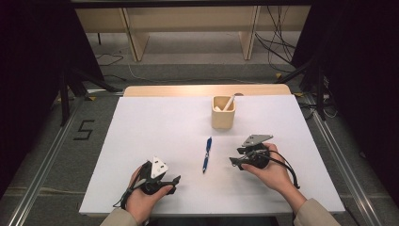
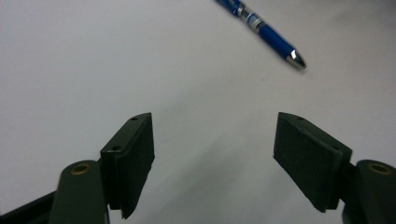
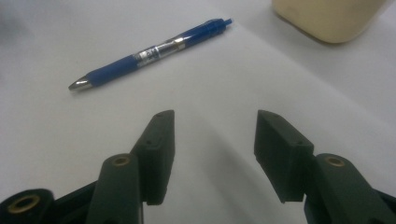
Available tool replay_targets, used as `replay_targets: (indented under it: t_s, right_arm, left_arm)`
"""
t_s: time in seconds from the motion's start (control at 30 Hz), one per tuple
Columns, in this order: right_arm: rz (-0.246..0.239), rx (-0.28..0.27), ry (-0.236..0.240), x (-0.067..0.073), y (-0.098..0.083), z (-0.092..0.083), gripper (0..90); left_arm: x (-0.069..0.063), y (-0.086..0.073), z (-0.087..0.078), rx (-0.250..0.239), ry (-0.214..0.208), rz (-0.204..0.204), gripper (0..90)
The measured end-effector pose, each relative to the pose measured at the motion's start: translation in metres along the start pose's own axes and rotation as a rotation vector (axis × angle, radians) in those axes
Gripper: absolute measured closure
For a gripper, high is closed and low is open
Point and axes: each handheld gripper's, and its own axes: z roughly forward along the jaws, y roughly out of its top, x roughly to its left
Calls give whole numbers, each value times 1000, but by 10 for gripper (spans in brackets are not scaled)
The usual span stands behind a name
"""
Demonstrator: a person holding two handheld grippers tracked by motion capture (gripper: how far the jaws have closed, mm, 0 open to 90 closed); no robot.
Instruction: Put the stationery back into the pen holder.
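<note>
White tabletop [image 1: 141, 141], blue pen [image 1: 207, 154] at centre, 6 o'clock of beige holder [image 1: 223, 113]. Right hand-held gripper [image 1: 236, 162] spread, empty; left hand-held gripper [image 1: 175, 184] likewise. Approach square across the barrel, pinch mid-grip.

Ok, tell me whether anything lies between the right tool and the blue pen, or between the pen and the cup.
Nothing visible does. The blue pen lies alone on the white table, with bare surface between it and the open, empty right tool. The stretch from the pen to the beige cup is bare too; the cup already holds a white stick.
</note>
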Motion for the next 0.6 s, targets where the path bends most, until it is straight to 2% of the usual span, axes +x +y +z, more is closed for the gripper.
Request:
replay_targets:
  t_s: [0.1,0.13,0.23,0.3,0.4,0.47,0.57,0.6]
  right_arm:
    - [-5,9,2,1,-2,-3,468]
    - [1,7,3,2,-3,-4,468]
    - [5,10,1,1,-6,-6,468]
    - [-2,8,1,0,-8,-8,467]
    - [16,4,2,0,-11,-11,466]
    - [16,-3,3,-1,-12,-13,466]
    - [23,-7,1,-3,-14,-16,465]
    - [26,-8,-1,-3,-14,-16,465]
  left_arm:
    - [-6,14,6,-13,-36,25,402]
    - [-7,19,8,-2,-49,44,440]
    - [-16,34,18,8,-85,55,581]
    - [-23,43,26,24,-102,91,677]
    - [-36,54,40,48,-138,125,792]
    - [-42,61,49,61,-152,151,838]
    - [-46,72,60,59,-160,158,897]
    - [-46,77,63,68,-160,173,897]
